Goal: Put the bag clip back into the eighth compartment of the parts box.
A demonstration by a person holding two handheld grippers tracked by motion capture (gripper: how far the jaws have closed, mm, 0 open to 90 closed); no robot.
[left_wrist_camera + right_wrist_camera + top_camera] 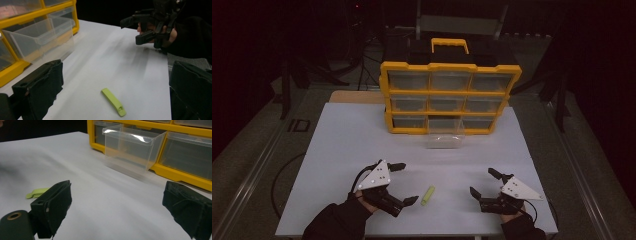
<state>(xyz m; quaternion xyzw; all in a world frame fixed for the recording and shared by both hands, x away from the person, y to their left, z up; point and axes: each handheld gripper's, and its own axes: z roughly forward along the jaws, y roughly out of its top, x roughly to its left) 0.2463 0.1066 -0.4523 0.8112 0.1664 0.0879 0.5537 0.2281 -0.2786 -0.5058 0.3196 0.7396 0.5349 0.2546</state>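
Yellow-green clip (428,195) lying flat on the white worktop (342,145) between the left gripper (402,183) and right gripper (481,182), both spread and empty: pickup not yet begun, and the next move seemingly calls for the left gripper straddling it.

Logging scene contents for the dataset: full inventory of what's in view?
green clip: 1, light green, on the table between the two grippers
drawer cabinet: 1, yellow frame with a handle on top, nine clear drawers, far edge of table
pulled-out drawer: 1, clear, bottom middle slot, looks empty
table: 1, white
left gripper: 1, black, open, near left
right gripper: 1, black, open, near right
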